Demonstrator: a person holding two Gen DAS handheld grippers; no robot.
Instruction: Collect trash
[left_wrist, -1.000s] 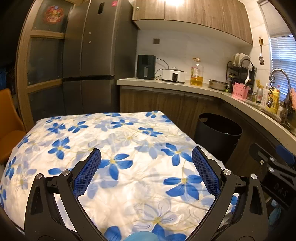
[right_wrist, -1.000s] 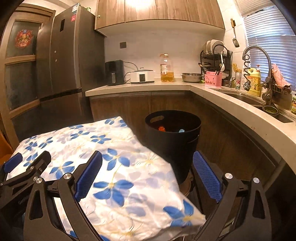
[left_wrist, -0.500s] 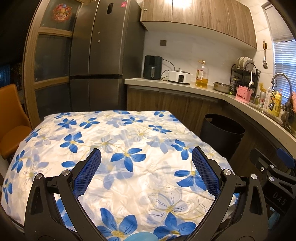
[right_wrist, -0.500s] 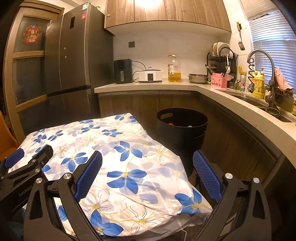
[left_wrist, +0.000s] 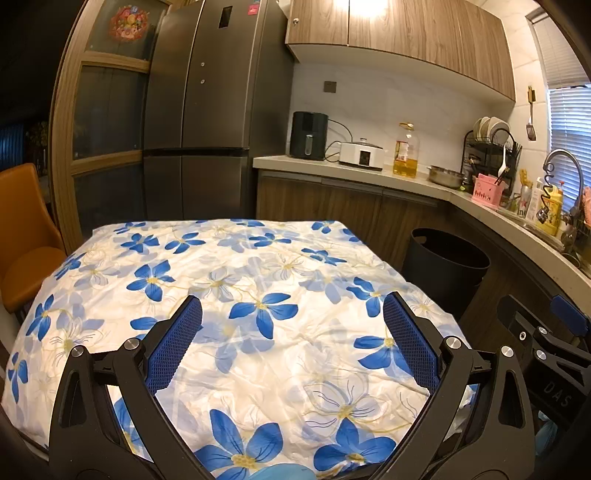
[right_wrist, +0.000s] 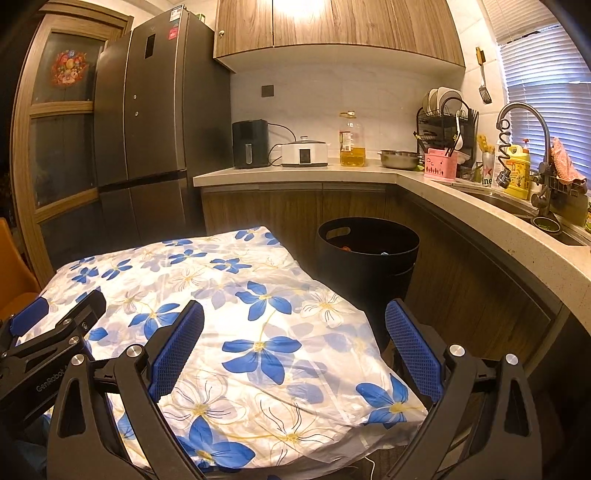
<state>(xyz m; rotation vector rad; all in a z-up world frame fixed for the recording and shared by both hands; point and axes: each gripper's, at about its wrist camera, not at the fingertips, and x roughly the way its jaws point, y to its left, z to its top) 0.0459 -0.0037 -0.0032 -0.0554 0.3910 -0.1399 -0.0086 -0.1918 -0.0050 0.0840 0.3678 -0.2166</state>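
A black round trash bin (right_wrist: 367, 254) stands on the floor by the counter cabinets; small bits of trash show inside it. It also shows in the left wrist view (left_wrist: 445, 269). A table with a white cloth printed with blue flowers (left_wrist: 229, 295) fills the foreground; no trash shows on it. My left gripper (left_wrist: 291, 343) is open and empty above the cloth's near part. My right gripper (right_wrist: 293, 349) is open and empty over the cloth's right corner (right_wrist: 388, 406), the bin ahead of it. The left gripper's body shows at the left of the right wrist view (right_wrist: 48, 339).
A dark fridge (left_wrist: 199, 122) stands behind the table. The counter (right_wrist: 461, 199) carries an air fryer (right_wrist: 250, 144), cooker, oil bottle, steel bowl, dish rack and sink faucet (right_wrist: 524, 125). An orange chair (left_wrist: 26, 240) stands left of the table.
Both grippers have pulled back and risen; the table and bin look farther away and more of the cloth shows. Both stay open and empty.
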